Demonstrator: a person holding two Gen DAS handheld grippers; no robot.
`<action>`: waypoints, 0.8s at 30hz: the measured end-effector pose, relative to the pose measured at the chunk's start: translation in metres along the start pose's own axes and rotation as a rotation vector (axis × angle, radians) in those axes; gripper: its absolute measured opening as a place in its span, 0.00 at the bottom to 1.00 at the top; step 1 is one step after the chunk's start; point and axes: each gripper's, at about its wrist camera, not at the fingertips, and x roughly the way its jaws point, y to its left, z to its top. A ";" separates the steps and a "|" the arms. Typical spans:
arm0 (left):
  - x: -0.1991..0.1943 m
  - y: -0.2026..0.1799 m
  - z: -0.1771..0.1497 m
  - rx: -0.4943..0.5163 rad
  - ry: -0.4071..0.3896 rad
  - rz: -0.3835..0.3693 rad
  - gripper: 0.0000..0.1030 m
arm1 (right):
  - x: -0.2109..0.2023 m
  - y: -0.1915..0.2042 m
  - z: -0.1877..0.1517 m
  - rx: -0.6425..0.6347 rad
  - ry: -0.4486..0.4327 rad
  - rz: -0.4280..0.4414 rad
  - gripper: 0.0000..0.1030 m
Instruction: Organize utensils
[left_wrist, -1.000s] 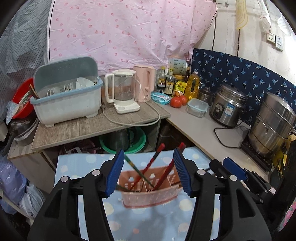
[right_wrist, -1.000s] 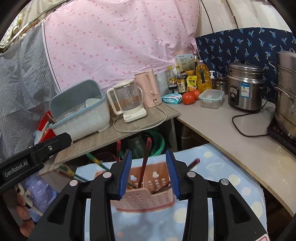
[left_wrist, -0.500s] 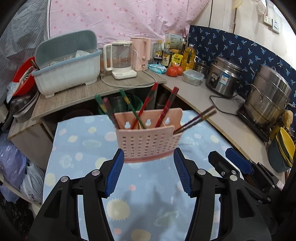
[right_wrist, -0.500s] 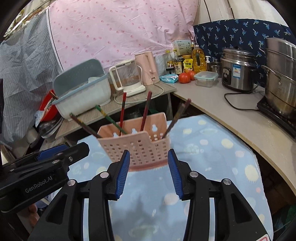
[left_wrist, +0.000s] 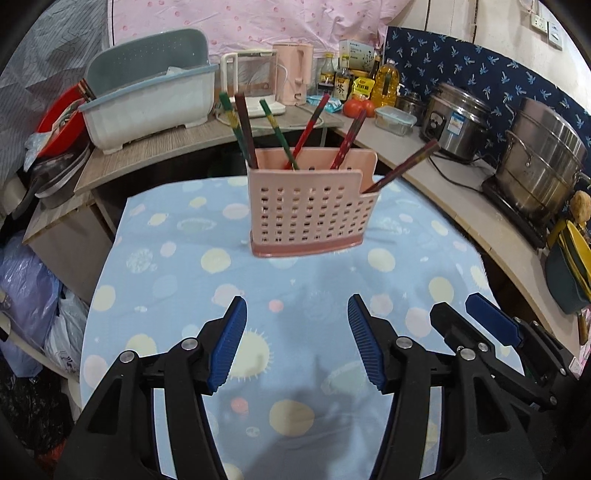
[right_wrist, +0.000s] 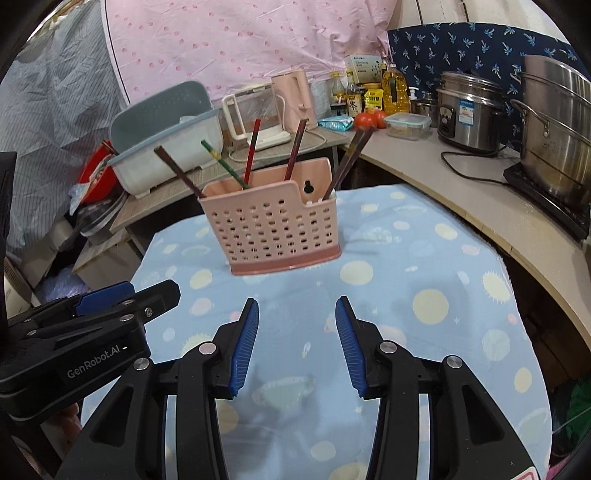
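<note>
A pink perforated utensil holder (left_wrist: 310, 210) stands upright on the blue dotted tablecloth (left_wrist: 177, 295); it also shows in the right wrist view (right_wrist: 273, 229). Several chopsticks (left_wrist: 308, 127) stick out of it, red, green and dark ones, also seen in the right wrist view (right_wrist: 253, 149). My left gripper (left_wrist: 297, 341) is open and empty, well back from the holder. My right gripper (right_wrist: 297, 345) is open and empty, also back from it. The left gripper's body shows at the left of the right wrist view (right_wrist: 85, 332).
Behind the table a wooden shelf carries a grey dish rack (left_wrist: 151, 99), a glass kettle (left_wrist: 255, 85) and a pink kettle (left_wrist: 293, 72). On the counter at right stand bottles, tomatoes (left_wrist: 356, 107), a rice cooker (left_wrist: 456, 120) and a steel pot (left_wrist: 543, 166).
Both grippers have drawn back and up from the holder, which now stands farther away on the cloth. Both stay open and empty.
</note>
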 end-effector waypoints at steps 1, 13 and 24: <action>0.000 0.000 -0.004 0.004 0.005 0.005 0.53 | 0.000 0.000 -0.003 0.000 0.005 -0.001 0.41; 0.014 -0.001 -0.037 0.021 0.059 0.056 0.53 | 0.004 0.005 -0.030 -0.023 0.046 -0.034 0.41; 0.016 -0.002 -0.049 0.040 0.063 0.110 0.67 | 0.007 -0.005 -0.042 0.000 0.066 -0.065 0.50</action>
